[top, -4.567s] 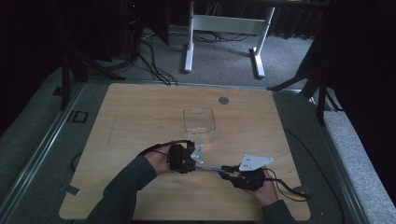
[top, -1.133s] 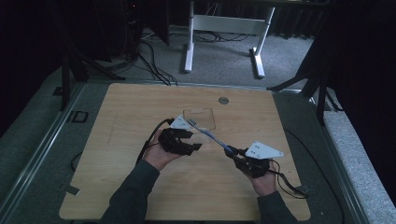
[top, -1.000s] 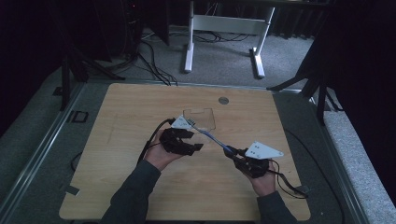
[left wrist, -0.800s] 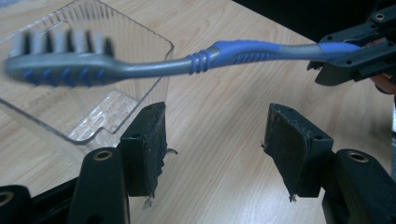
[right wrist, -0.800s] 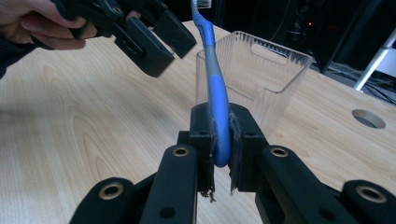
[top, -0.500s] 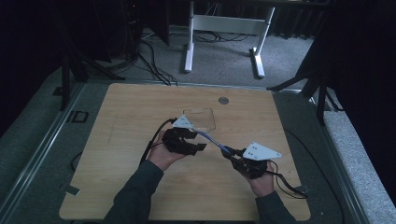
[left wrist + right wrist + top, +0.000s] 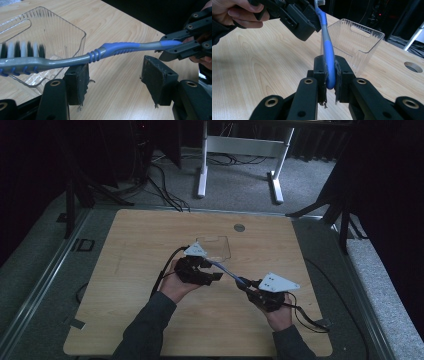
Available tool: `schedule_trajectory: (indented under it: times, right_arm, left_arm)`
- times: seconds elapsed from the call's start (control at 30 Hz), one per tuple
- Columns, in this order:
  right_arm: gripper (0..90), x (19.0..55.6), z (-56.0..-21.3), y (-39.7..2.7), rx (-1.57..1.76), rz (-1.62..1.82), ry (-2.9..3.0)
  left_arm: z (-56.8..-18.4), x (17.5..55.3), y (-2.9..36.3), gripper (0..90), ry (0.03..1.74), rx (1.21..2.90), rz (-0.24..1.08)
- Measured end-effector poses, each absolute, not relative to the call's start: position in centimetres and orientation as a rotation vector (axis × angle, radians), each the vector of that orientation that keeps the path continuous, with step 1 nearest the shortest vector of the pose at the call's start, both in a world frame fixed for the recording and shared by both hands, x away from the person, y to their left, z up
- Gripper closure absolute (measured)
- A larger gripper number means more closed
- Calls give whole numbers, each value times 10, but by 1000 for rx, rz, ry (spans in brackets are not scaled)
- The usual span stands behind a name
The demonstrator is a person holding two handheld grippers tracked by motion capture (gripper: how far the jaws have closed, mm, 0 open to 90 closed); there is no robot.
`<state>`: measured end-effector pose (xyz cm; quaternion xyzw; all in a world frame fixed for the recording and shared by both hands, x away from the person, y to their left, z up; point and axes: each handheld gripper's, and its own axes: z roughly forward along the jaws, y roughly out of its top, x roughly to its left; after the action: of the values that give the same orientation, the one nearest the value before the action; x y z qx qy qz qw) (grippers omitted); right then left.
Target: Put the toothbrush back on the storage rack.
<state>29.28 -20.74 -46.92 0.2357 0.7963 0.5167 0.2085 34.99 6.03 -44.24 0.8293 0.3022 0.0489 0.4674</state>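
A blue and grey toothbrush (image 7: pixel 225 268) hangs over the wooden table (image 7: pixel 150 235), slanting from right to left. My right gripper (image 7: pixel 330 67) is shut on the blue end of its handle (image 7: pixel 329 72). The bristle head (image 7: pixel 22 48) reaches over the rim of a clear plastic box (image 7: pixel 57 32). My left gripper (image 7: pixel 115 75) is open, its two pads (image 7: pixel 156 75) standing apart just under the brush's ribbed neck (image 7: pixel 95 56); whether the left pad touches the neck I cannot tell. In the high view the left gripper (image 7: pixel 202 270) sits beside the box (image 7: pixel 216 247) and the right gripper (image 7: pixel 247 285) nearer the person.
A round hole (image 7: pixel 239 227) lies in the tabletop behind the box. Grey carpet surrounds the table, and white desk legs (image 7: pixel 202 165) stand beyond its far edge. Cables trail from both grippers toward the table's front.
Since the oldest frame both hands have moved away from the person, bringing the toothbrush up to the clear box. Over the last second nothing has visibly shifted.
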Motion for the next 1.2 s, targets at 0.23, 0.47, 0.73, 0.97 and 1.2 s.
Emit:
schedule_trajectory:
  times: [0.23,0.47,0.73,0.97,1.2]
  right_arm:
    - [809,294,-471,-207,653,1446,2227]
    - [803,295,-475,-203,640,1431,2267]
    - [797,297,-481,-198,630,1399,2312]
    - [758,299,-485,-195,646,1370,2339]
    - [605,301,-488,-192,669,1342,2345]
  left_arm:
    - [-441,349,62,415,740,1984,94]
    - [-439,348,61,459,726,1936,54]
    - [-435,346,63,643,699,1892,50]
    - [-430,340,60,743,622,1902,51]
    - [-426,336,53,794,584,1938,70]
